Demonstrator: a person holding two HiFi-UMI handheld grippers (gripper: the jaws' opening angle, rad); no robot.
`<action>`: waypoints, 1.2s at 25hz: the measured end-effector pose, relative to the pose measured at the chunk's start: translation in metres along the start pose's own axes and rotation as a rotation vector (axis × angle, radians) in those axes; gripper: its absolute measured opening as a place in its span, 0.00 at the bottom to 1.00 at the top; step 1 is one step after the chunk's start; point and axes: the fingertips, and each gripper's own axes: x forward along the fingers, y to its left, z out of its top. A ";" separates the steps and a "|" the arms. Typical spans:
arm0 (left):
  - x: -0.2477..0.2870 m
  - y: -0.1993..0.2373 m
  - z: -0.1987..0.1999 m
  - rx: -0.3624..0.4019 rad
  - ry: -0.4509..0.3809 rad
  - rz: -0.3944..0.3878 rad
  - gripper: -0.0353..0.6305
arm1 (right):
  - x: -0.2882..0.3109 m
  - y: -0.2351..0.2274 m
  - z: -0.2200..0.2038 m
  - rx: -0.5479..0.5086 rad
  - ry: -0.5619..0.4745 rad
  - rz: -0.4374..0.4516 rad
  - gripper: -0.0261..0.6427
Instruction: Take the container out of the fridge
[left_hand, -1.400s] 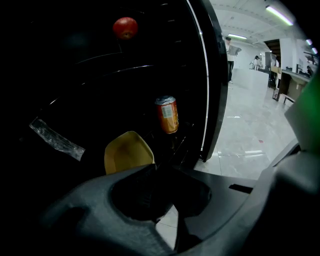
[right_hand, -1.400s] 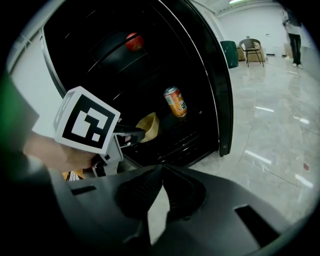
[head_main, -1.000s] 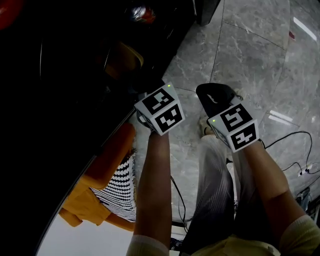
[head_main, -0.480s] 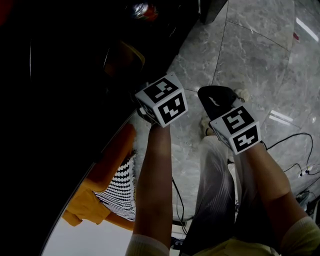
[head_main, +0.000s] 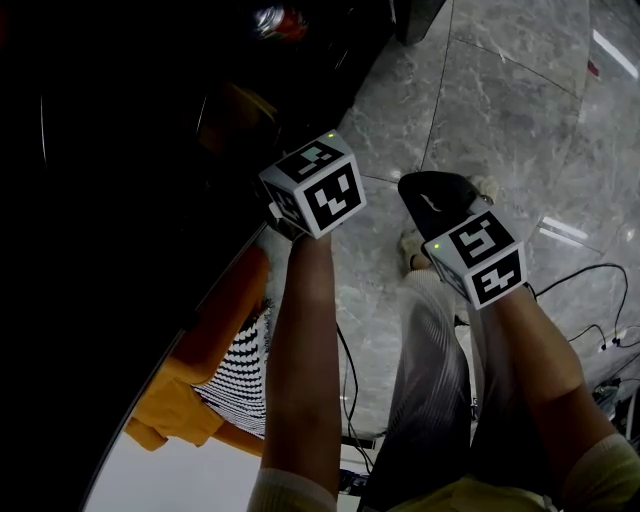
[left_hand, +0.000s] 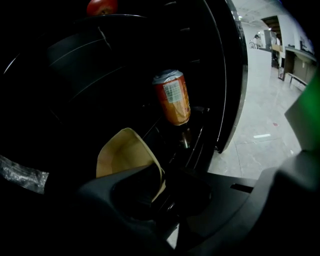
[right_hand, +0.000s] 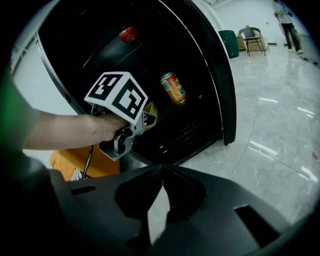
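A tan paper container (left_hand: 125, 155) sits low in the dark open fridge (left_hand: 75, 75). My left gripper (left_hand: 162, 182) is shut on the container's near rim, which runs down between the jaws. In the right gripper view the container (right_hand: 151, 111) shows just past the left gripper (right_hand: 146, 117). From the head view the left marker cube (head_main: 315, 188) is at the fridge's edge, the container (head_main: 235, 108) dim beyond it. My right gripper (right_hand: 162, 170) is shut and holds nothing; its cube (head_main: 478, 258) hangs over the floor, apart from the fridge.
An orange drink can (left_hand: 172, 97) stands on the fridge shelf behind the container, a red round thing (left_hand: 102, 6) higher up. The fridge door (right_hand: 227, 85) stands open to the right. My slippered foot (head_main: 435, 195), floor cables (head_main: 590, 275) and an orange and patterned object (head_main: 215, 370) lie below.
My left gripper has moved up and forward toward the fridge interior, and its cube has tilted. The right gripper has barely shifted.
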 end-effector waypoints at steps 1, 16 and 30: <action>-0.001 0.001 0.000 0.004 0.001 0.001 0.15 | -0.002 0.000 -0.001 0.001 0.001 -0.002 0.08; -0.035 -0.033 -0.003 0.158 -0.029 -0.135 0.12 | -0.030 -0.003 0.010 0.011 -0.050 -0.066 0.08; -0.112 -0.067 0.000 0.247 -0.051 -0.285 0.12 | -0.093 0.002 0.051 0.014 -0.120 -0.151 0.08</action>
